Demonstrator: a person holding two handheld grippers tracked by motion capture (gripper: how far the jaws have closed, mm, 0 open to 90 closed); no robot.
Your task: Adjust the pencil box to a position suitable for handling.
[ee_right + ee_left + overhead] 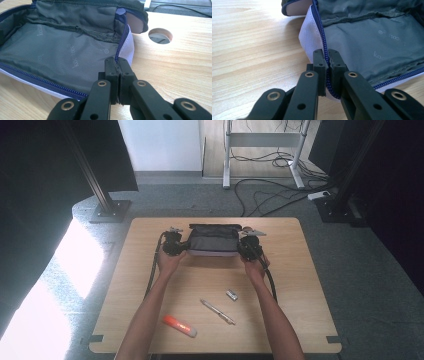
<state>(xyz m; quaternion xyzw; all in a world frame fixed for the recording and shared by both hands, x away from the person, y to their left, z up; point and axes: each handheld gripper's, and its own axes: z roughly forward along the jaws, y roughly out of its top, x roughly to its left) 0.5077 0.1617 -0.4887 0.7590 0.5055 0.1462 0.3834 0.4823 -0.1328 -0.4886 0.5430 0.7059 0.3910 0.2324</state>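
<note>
One soft fabric pouch (213, 240) lies open toward the far middle of the wooden tabletop (300, 285), its grey lining facing up and a blue zipper (322, 37) running round the rim. The left gripper (172, 241) is pinched tight on the zippered edge at the pouch's left end; in the left gripper view its jaws meet on the blue teeth with a strip of pale outer fabric beside them. The right gripper (250, 244) is likewise clamped on the rim at the right end, where the right gripper view shows its jaws closed over the zipper edge, near a round hole (160, 35) in the tabletop. The pouch looks light and limp: the lining wrinkles and sags, so it will likely fold or droop wherever it is unsupported, and a one-sided pull would probably drag it across the smooth wood instead of opening it wider. The stitched zipper edge seems the firmest place to hold, and both ends together should keep the mouth taut. Nearer the person, well apart from the pouch, lie three loose things, one of each: an orange marker (179, 326), a silver pen (217, 312) and a small silvery object (231, 295) too small to identify.
</note>
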